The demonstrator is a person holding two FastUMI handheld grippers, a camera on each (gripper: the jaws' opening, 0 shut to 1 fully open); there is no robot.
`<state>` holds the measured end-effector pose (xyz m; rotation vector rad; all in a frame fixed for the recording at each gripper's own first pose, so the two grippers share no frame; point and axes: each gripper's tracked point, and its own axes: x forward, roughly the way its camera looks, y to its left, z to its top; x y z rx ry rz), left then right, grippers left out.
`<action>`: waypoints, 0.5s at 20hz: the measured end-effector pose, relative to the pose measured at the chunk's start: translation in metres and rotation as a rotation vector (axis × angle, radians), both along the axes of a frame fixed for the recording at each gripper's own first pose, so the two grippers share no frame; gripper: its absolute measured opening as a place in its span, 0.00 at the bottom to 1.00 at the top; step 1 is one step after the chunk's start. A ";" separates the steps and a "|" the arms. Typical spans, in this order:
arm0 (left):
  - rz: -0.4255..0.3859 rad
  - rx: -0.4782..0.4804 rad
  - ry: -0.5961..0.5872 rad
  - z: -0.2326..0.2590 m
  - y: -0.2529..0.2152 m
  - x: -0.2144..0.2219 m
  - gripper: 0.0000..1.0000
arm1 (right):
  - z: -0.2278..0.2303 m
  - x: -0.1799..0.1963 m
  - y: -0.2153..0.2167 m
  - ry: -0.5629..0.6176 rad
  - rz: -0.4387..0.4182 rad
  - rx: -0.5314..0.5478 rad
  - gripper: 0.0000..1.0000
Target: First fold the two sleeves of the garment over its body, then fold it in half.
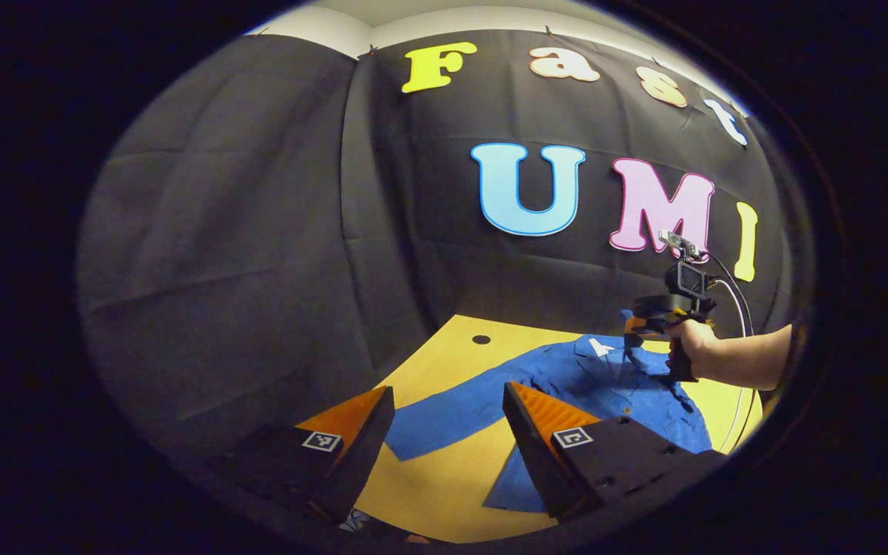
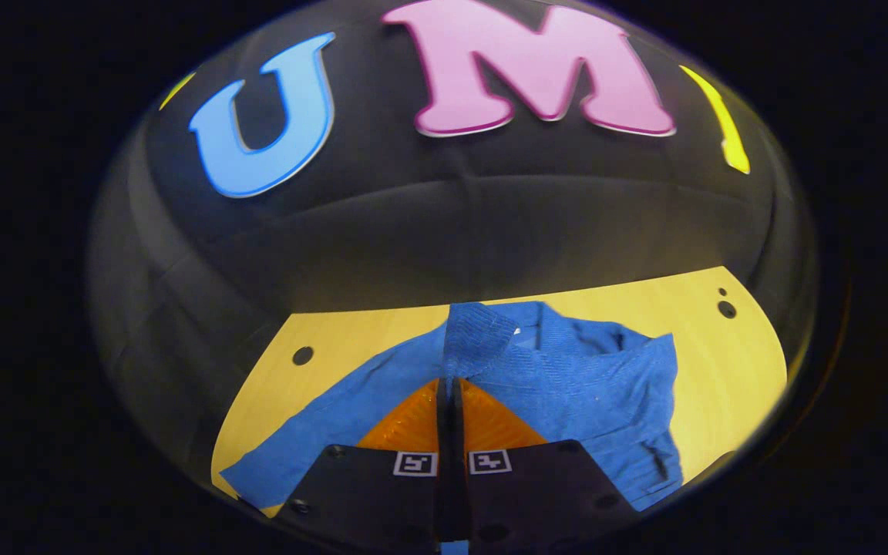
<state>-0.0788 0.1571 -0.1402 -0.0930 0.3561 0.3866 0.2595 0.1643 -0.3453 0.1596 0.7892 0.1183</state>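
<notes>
A blue garment [image 1: 590,381] lies spread on the yellow table [image 1: 452,347]. One sleeve [image 1: 444,420] stretches flat toward my left gripper [image 1: 450,389], which hovers open above it with nothing between its fingers. In the left gripper view, a hand [image 1: 691,343] holds my right gripper [image 1: 630,330] over the garment's body. In the right gripper view, my right gripper [image 2: 448,383] is shut on a raised ribbed fold of the garment [image 2: 482,331], lifted off the rumpled body [image 2: 598,385]. The flat sleeve [image 2: 321,432] runs to the lower left there.
The table has small dark holes near its far corners [image 1: 481,339] [image 2: 303,355] [image 2: 727,309]. Black cloth walls close the table's far and left sides. A cable [image 1: 745,308] hangs from the right gripper. Bare tabletop [image 2: 721,370] lies right of the garment.
</notes>
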 end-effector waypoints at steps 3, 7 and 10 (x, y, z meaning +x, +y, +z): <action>0.047 -0.008 0.021 -0.011 0.022 -0.009 0.82 | -0.043 -0.013 0.064 0.050 0.067 -0.015 0.05; 0.081 -0.008 0.032 -0.022 0.044 -0.014 0.82 | -0.085 -0.041 0.102 0.114 0.125 -0.069 0.98; 0.102 -0.041 0.063 -0.043 0.055 -0.008 0.82 | -0.067 -0.047 0.104 0.052 0.139 -0.066 0.97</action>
